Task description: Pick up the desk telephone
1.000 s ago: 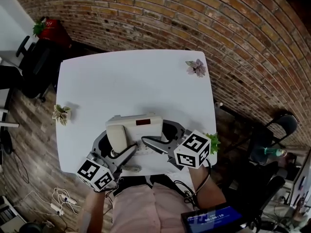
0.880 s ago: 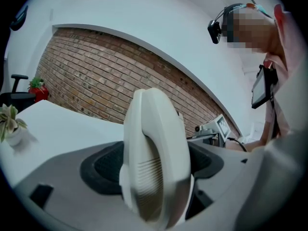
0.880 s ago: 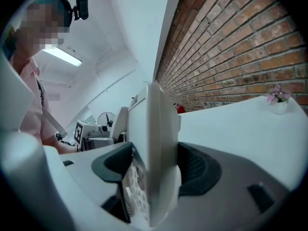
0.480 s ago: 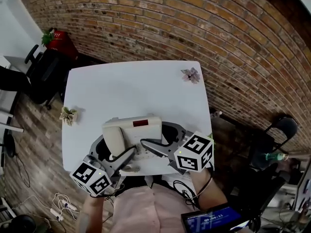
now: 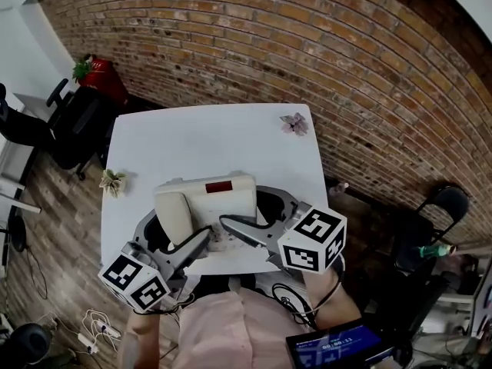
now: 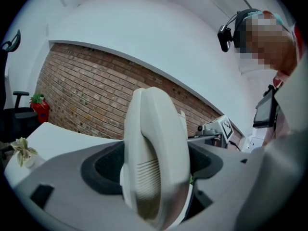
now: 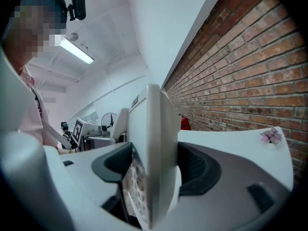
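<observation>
1. Brick wall (image 5: 307, 52): fills the upper and right part of the head view, behind the table.
2. White table (image 5: 207, 137): centre of the frame, with wood floor to its left.
3. Black chair (image 5: 73, 125): left of the table, upper left of the frame.
4. Phone (image 5: 204, 202): cream, with its handset on the left and a dark red display on top. It sits lower centre in the head view, over the table's near edge, held between the two grippers.
5. Left gripper (image 6: 154, 167): jaws wide and clamped on the phone's handset end, with the dark pads pressing on both sides.
6. Right gripper (image 7: 154, 170): jaws wide and clamped on the phone's right edge. The pads are in contact with it, and the keypad shows just inside the left pad.
7. Red pot (image 5: 104, 75) with a green plant: upper left, beyond the chair.
8. Pink flower (image 5: 294, 123): on the table's far right corner, well apart from the phone.
9. Pale flower (image 5: 113, 181): at the table's left edge.
</observation>
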Motion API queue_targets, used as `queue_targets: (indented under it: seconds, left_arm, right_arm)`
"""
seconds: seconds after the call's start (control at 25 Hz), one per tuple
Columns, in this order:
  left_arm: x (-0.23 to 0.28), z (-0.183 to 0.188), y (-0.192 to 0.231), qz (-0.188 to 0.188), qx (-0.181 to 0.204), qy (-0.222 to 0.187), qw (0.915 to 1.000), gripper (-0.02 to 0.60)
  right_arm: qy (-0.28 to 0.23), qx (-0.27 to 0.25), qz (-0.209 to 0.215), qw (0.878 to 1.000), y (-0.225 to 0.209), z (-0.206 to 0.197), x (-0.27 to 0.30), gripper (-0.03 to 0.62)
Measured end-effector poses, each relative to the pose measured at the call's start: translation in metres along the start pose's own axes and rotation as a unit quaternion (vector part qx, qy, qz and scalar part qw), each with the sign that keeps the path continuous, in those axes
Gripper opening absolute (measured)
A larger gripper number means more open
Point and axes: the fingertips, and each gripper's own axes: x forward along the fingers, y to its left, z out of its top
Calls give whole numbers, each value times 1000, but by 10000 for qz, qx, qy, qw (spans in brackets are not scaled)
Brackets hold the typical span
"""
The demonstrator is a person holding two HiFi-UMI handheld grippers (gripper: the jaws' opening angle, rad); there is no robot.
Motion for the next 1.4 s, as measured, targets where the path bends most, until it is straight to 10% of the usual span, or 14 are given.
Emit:
queue_targets:
  seconds: [1.4]
  left_arm:
    - [-14,40,-30,84,176,-117,9997,396]
  right_arm:
    - [-293,-253,-16,9992,28,38,-25,293]
